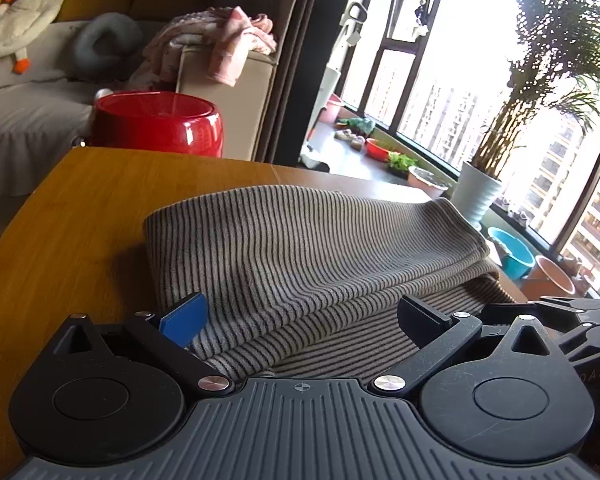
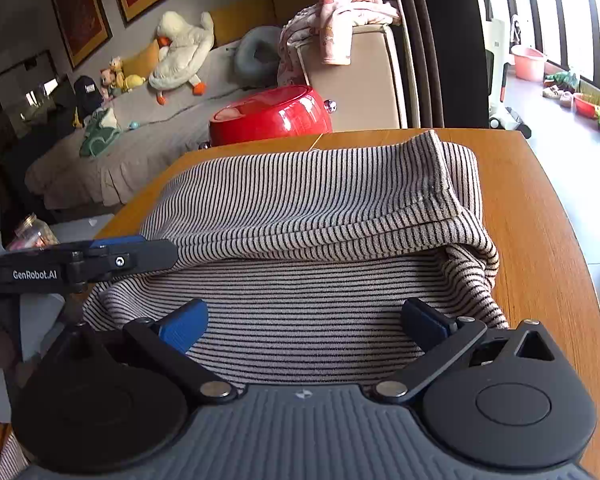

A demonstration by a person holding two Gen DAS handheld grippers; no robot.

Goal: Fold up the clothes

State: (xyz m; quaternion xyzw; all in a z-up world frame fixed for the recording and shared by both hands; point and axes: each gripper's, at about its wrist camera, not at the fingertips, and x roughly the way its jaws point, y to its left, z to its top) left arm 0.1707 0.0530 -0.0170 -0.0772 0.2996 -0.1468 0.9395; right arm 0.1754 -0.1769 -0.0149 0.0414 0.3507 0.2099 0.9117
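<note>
Nearest, the right gripper (image 2: pixel 304 326) stands wide, its blue pads apart over the lower layer of the striped garment (image 2: pixel 316 216) with nothing pinched between them; the left gripper (image 1: pixel 300 316) is wide too, its fingers either side of the folded cloth at the near edge, empty as far as its own view shows. From the right wrist view that left tool comes in side-on from the left edge of the table (image 2: pixel 540 240), lying level beside the fold, and there its jaws cannot be read.

The garment lies on the table, reaching from the near edge towards the far one; an upper layer is doubled over a lower one, with a loose hem (image 2: pixel 436 164) turned up near the far right corner and a slack bulge on the right side.

The knit looks soft, light and limp; it will likely sag and slide on the smooth wood, so it is best pinched at a doubled edge or a corner, both layers together.

Beyond the far edge stands a red tub (image 2: pixel 272 116); behind it, a sofa (image 2: pixel 140 132).
</note>
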